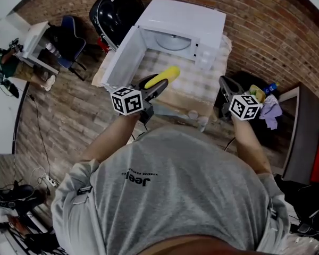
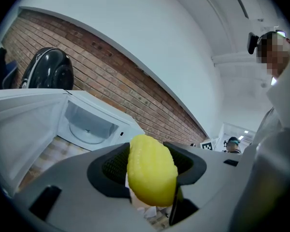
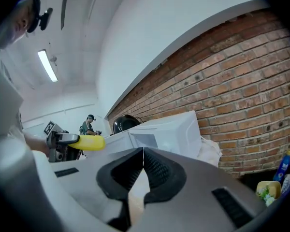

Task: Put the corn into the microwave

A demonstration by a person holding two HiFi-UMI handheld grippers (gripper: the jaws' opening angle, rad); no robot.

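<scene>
A person's left gripper (image 1: 153, 87) clamps a yellow corn (image 1: 165, 77) between its jaws, held over the checked table (image 1: 202, 81), just in front of the white microwave (image 1: 183, 23) (its door (image 1: 123, 57) stands open at the left). The right gripper (image 3: 143, 154), off to the right, has its jaws closed together on nothing.

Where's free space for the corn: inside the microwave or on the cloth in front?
Microwave cavity is bare above its glass turntable, door swung wide left. Checked cloth in front is free between the corn in the left gripper and the right gripper. Crowded: small objects at the near edge of the table.
</scene>
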